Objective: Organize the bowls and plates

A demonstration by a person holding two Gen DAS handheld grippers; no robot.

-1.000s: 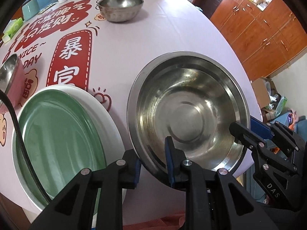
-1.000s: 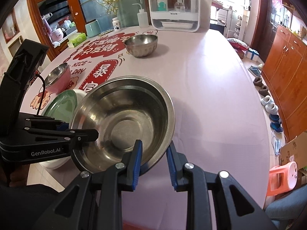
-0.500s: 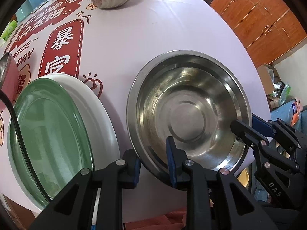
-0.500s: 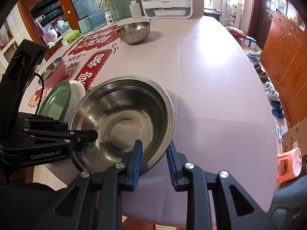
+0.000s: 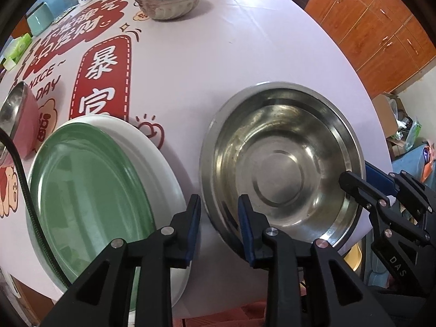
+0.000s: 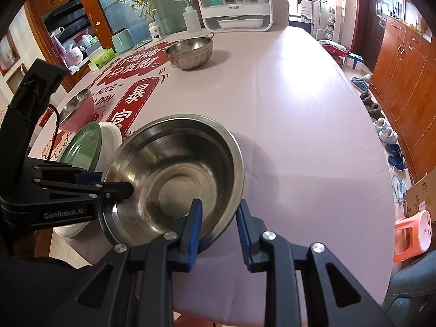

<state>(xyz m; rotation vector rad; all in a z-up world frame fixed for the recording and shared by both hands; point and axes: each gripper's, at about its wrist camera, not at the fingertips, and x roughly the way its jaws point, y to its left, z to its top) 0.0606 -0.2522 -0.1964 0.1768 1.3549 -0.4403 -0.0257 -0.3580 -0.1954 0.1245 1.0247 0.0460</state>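
A large steel bowl (image 5: 280, 169) (image 6: 174, 169) sits at the near edge of the table, partly over it. My left gripper (image 5: 219, 218) (image 6: 115, 182) straddles the bowl's left rim, one finger inside and one outside. Its jaws are opening and the pads stand slightly off the rim. At the near right rim my right gripper (image 6: 218, 218) (image 5: 355, 171) is shut on the bowl wall. Left of the bowl a green plate (image 5: 81, 190) lies on a white plate (image 5: 152, 158). A smaller steel bowl (image 5: 169, 0) (image 6: 190, 51) stands far back. A pink bowl (image 5: 19, 120) (image 6: 79, 109) is at the left.
The pink tablecloth (image 6: 299, 125) has red printed patches on its left half. A white dish cabinet (image 6: 234, 2), bottles and a tissue pack stand at the far end. Wooden cupboards (image 6: 403, 76), shoes, a cardboard box and an orange stool (image 6: 414, 234) are right of the table.
My left gripper's jaws have parted a little around the bowl's rim. The bowl and the right gripper have kept their places.
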